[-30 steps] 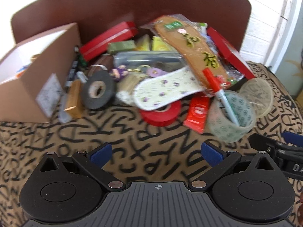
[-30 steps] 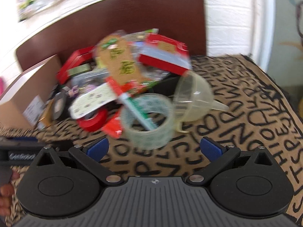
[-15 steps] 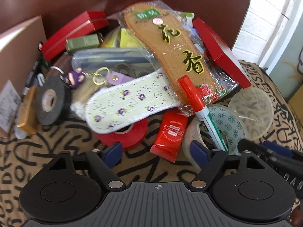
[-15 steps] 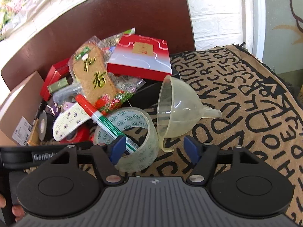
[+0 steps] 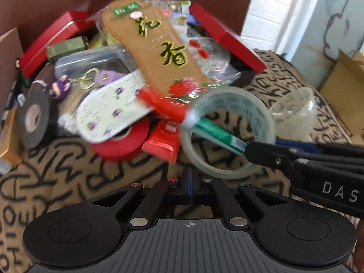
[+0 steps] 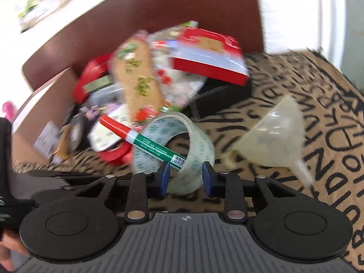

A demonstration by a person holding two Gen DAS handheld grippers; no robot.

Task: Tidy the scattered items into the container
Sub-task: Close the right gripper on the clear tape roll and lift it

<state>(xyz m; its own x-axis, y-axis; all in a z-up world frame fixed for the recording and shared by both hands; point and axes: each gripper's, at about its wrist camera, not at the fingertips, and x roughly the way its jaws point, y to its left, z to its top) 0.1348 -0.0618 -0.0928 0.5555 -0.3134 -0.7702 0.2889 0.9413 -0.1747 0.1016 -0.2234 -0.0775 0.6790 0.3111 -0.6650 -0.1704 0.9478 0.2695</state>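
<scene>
My right gripper (image 6: pixel 185 176) is closing its 2 fingers around the clear tape roll (image 6: pixel 175 152), which stands on the patterned cloth (image 6: pixel 318 104) with a marker (image 6: pixel 145 138) poking through it. My left gripper (image 5: pixel 190 179) is clenched on nothing, just before the roll, and the funnel (image 6: pixel 275 136) lies beside it.

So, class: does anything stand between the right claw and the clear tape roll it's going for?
Nothing does: the right claw is closing with the wall of the tape roll already between its jaws. But the red-and-green marker lies through the roll's hole, its end close beside one finger.
</scene>
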